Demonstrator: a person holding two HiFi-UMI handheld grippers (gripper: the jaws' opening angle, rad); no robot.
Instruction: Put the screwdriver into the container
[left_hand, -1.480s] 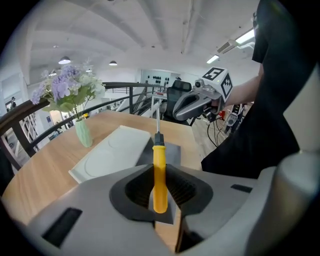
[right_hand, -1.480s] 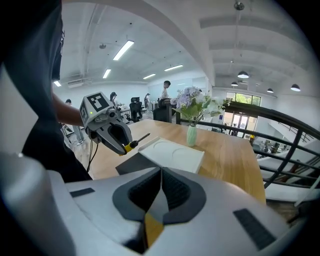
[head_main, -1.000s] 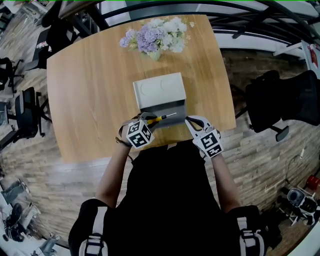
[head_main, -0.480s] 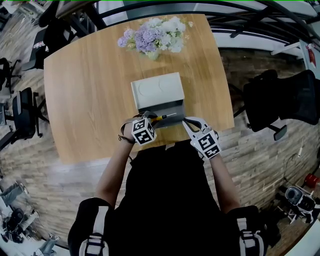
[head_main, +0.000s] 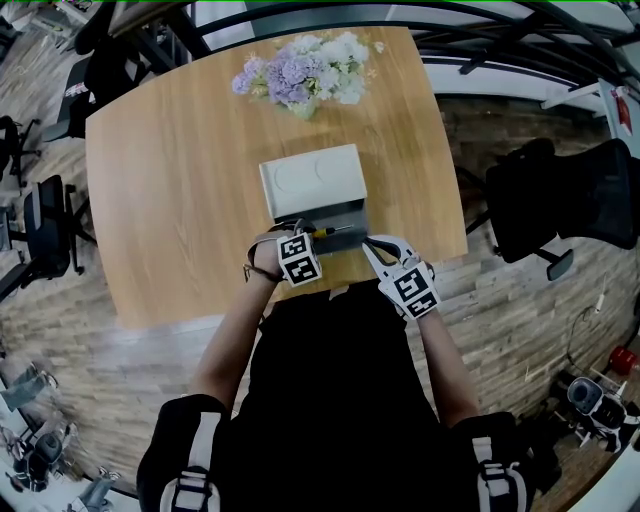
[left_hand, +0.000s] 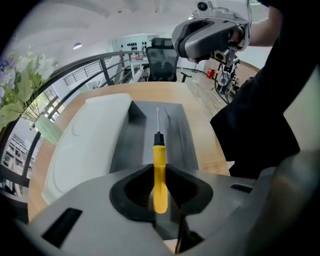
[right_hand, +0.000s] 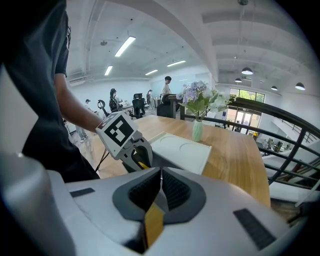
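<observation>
The container is a white box whose grey open part faces me, near the table's front edge. My left gripper is shut on the yellow handle of the screwdriver. In the left gripper view the screwdriver points its thin shaft over the grey trough beside the white lid; the left gripper pinches the handle low down. My right gripper sits at the trough's near right corner. In the right gripper view the right gripper is shut on a thin grey wall edge.
A vase of pale flowers stands at the table's far edge behind the container. Bare wooden tabletop lies on the left. A black office chair stands off the table on the right, more chairs on the left.
My left gripper has moved down and a little to the right, bringing the screwdriver lower over the grey trough. The right gripper has stayed where it was.
</observation>
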